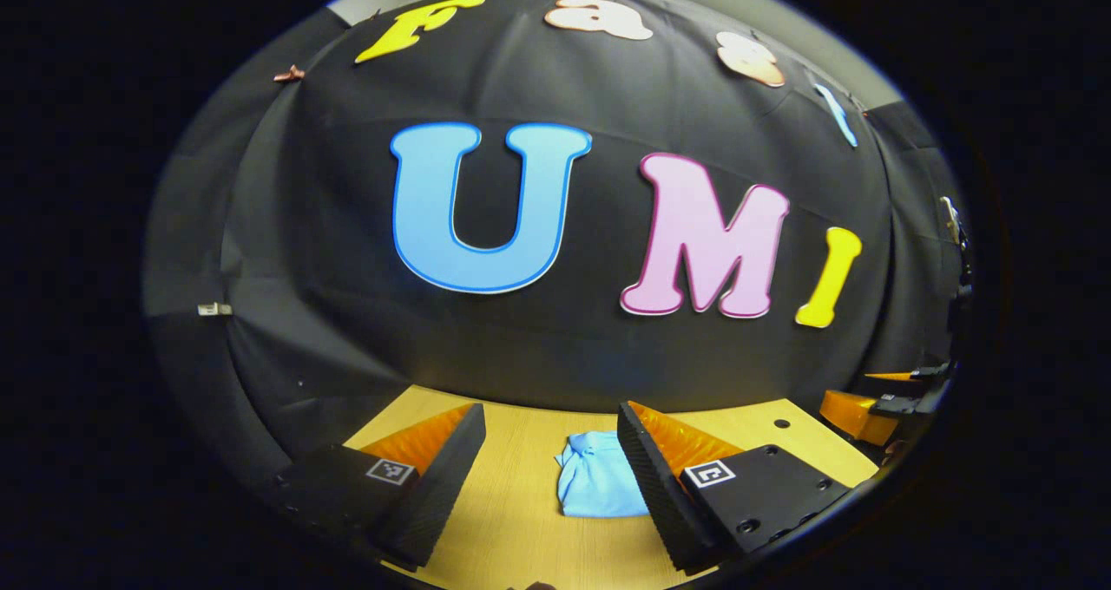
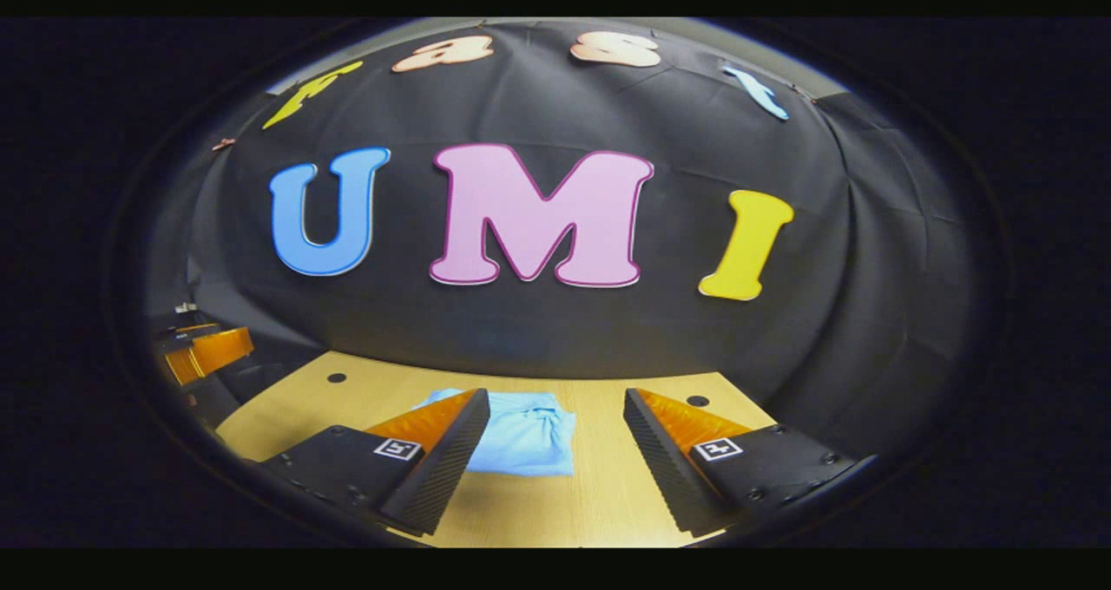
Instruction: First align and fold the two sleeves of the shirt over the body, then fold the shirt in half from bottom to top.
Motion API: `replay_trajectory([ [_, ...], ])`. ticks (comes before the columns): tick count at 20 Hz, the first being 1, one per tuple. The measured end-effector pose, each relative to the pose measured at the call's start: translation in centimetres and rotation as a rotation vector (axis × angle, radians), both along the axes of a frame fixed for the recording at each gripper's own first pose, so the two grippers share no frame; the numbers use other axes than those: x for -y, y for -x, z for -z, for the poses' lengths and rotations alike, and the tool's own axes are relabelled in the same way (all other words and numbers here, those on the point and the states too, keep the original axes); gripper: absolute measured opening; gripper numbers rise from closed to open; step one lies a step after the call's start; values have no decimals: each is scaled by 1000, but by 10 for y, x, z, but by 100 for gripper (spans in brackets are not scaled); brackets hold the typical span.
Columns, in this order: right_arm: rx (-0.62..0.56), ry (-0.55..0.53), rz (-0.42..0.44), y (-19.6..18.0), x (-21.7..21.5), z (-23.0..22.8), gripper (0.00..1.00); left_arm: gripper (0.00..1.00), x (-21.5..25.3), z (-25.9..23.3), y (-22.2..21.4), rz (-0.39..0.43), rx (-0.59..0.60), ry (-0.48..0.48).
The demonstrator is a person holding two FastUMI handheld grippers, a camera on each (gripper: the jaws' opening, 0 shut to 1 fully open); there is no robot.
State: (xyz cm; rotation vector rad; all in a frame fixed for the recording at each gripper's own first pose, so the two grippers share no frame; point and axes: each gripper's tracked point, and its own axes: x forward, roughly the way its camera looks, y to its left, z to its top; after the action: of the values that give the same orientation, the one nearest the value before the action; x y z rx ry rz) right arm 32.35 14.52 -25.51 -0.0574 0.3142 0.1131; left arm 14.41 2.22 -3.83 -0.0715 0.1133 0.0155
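Shirt [image 1: 599, 484] is bunched in a small pile on the counter [image 1: 521, 521], sitting at 12 o'clock from both tools. Left tool [image 1: 547, 477] and right tool [image 2: 555, 451] both hang with fingers spread, gripping nothing.

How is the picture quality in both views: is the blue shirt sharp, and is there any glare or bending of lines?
Left gripper view: shirt fairly sharp, table edge bowed by the fisheye, even light, no glare. Right gripper view: shirt slightly soft, table edge curved too, rim dim.
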Motion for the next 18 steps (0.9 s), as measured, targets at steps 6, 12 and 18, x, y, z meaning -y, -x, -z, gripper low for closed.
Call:
replay_trajectory([
  [6,-5,23,-6,58,14,-13,98,97,17,-9,136,56,9,-27],
  [12,-21,-7,-24,98,15,-16,97,97,32,-2,221,72,15,-30],
  [18,-43,-40,5,120,21,-16,99,97,44,7,274,100,1,-19],
])
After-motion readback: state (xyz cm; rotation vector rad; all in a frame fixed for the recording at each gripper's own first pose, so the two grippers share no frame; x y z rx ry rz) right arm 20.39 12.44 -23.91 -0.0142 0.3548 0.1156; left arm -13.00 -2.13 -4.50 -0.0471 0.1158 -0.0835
